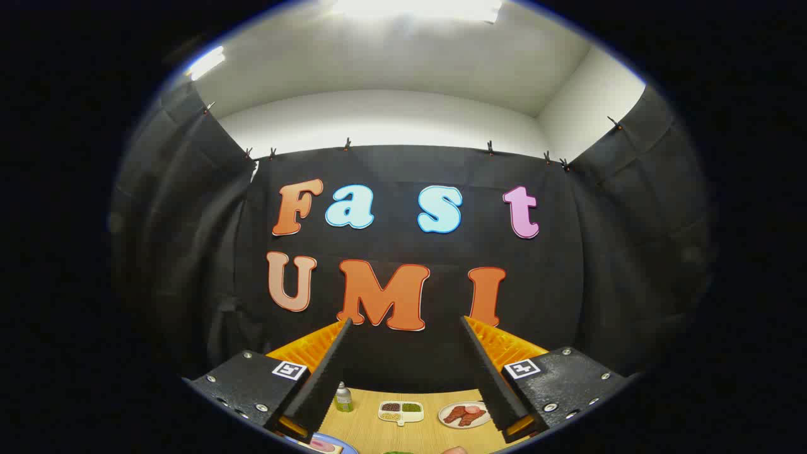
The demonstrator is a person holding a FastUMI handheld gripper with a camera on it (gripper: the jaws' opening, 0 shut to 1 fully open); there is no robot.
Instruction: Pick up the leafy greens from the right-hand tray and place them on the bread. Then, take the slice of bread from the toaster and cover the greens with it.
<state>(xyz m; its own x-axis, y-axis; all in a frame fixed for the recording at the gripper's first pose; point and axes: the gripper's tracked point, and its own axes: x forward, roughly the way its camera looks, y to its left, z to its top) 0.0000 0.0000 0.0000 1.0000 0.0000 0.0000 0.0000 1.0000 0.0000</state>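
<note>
The claw is held high and looks almost level at the booth wall, with its two fingers wide apart and nothing between them. Under the fingers lies the wooden table, and the divided tray in its middle serves here as the landmark.

Nearest to the claw, in front of the divided tray, a small green edge shows at the very bottom. It may be the leafy greens, but too little of it is visible to be sure. Just to the right of it there is a small pinkish thing, which cannot be identified. To the left of the tray and nearer, beside the left finger, a blue plate carries what looks like a slice of bread with something pink on it. Directly left of the tray stands a small bottle. To the right of the tray lies a white plate with reddish pieces that look like meat.

The first pick seems not yet begun. The risk is that the claw descends with little sight of the greens, because they sit below the fingers. It could then close on the wrong food, or knock over the bottle on its way to the bread.
</note>
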